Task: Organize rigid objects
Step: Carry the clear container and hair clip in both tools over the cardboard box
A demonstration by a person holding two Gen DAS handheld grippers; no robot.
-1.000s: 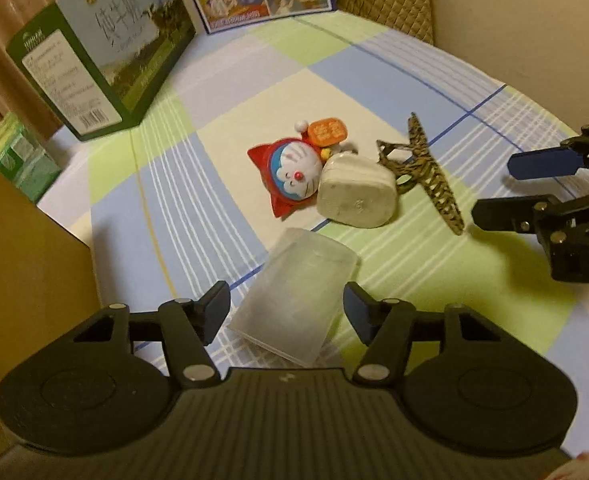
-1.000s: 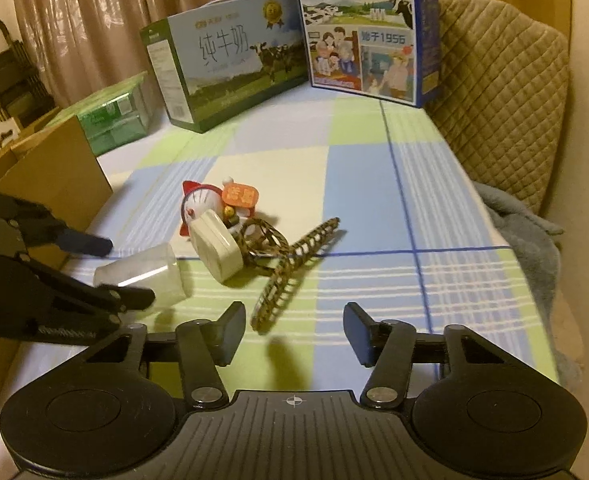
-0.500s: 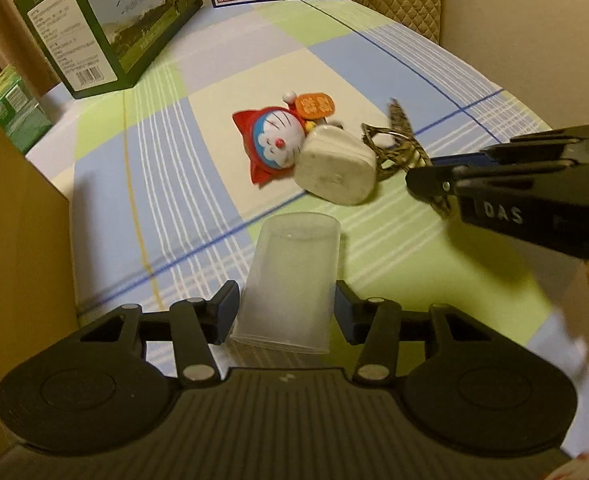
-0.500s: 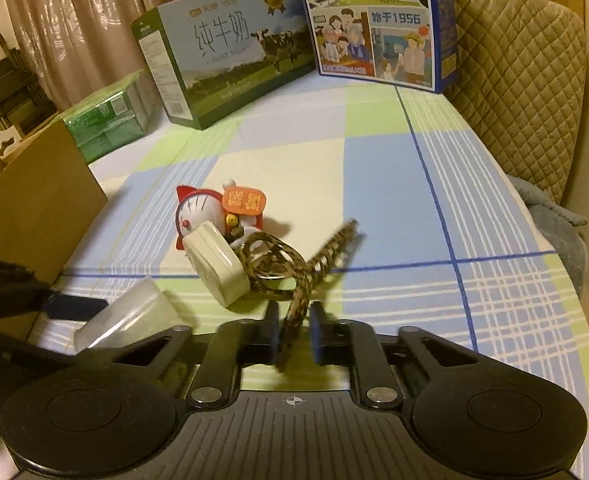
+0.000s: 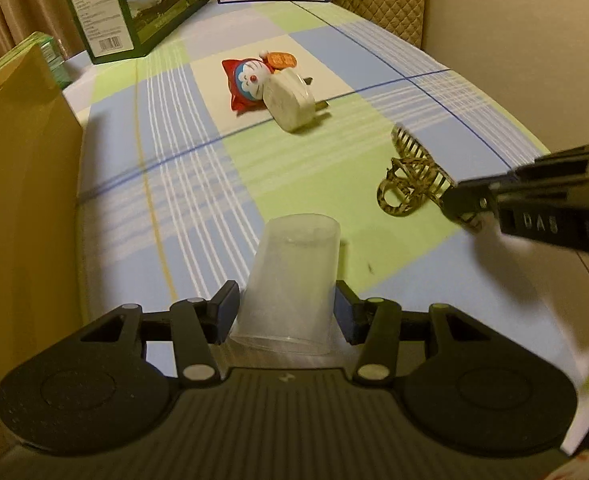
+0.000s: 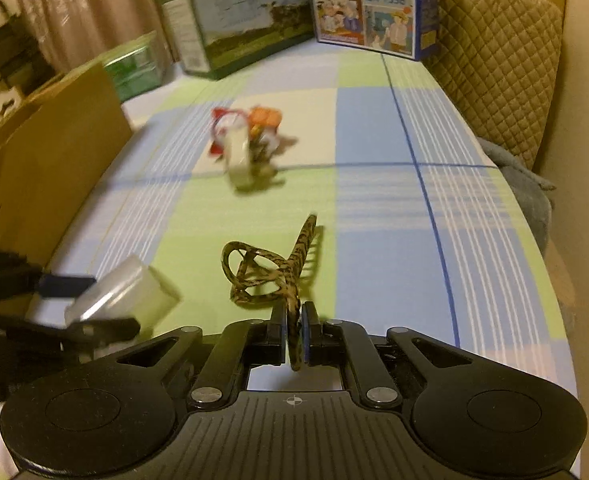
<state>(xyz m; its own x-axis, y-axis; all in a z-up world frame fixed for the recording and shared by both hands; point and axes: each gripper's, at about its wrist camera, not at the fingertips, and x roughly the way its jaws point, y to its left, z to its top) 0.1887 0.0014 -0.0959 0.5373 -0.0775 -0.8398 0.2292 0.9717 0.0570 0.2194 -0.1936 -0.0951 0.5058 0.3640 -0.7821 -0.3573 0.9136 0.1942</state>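
My left gripper (image 5: 286,312) is shut on a clear plastic cup (image 5: 294,276), fingers on both sides near its rim. The cup also shows in the right wrist view (image 6: 126,292) with my left gripper (image 6: 90,304) around it. My right gripper (image 6: 293,328) is shut on one arm of a leopard-print hair claw clip (image 6: 270,272) and holds it off the checked cloth. The clip also shows in the left wrist view (image 5: 410,180) with the right gripper (image 5: 458,200). A red Doraemon toy (image 5: 250,82) and a white plug adapter (image 5: 288,104) lie together farther back.
A brown cardboard box (image 5: 18,184) stands along the left, also in the right wrist view (image 6: 42,176). A green milk carton box (image 6: 230,24) and a blue milk box (image 6: 374,4) stand at the back. A quilted chair back (image 6: 494,56) is at the right.
My right gripper has shut on the hair clip and drawn it back, away from the toy and adapter. My left gripper has closed on the cup and pulled it back.
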